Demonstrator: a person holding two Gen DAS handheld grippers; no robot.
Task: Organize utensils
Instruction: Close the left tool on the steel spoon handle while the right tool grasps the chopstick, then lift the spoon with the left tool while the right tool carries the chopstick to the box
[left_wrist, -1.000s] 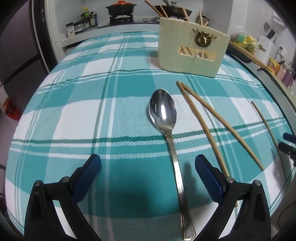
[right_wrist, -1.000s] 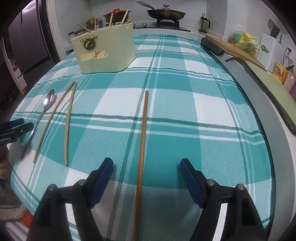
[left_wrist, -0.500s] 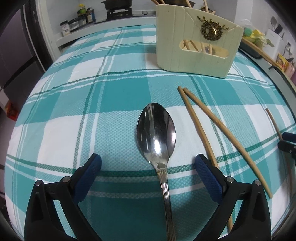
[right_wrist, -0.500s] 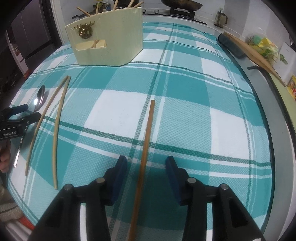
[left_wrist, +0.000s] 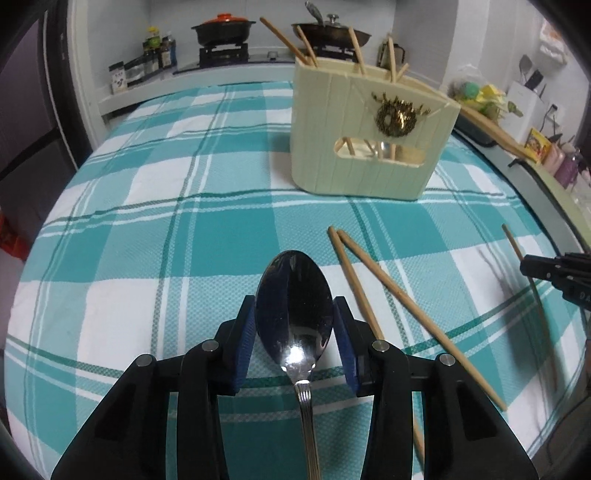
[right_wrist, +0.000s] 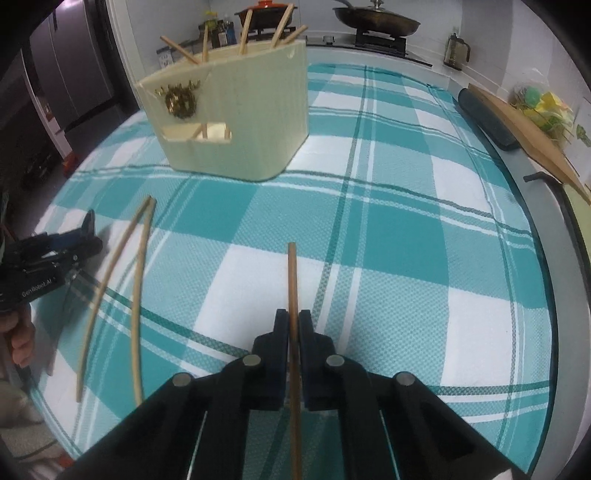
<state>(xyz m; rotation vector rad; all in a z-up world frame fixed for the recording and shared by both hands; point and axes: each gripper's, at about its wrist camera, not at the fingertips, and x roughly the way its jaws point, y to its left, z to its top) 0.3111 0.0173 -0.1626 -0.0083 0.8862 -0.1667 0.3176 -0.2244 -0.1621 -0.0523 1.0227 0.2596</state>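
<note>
Two tongs, both on utensils.
Left tongs closing around spoon bowl; right tongs clenched on chopstick.

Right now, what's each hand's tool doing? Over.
Left tool closing, spoon bowl between its pads. Right tool shut on a chopstick. Holder ahead, path clear; two chopsticks left lying.

Both cams sit on the grippers, close over the checked tablecloth, angled down & fwd toward the stove. Shared: cream holder, loose chopstick pair, and each other's gripper at frame edge.
</note>
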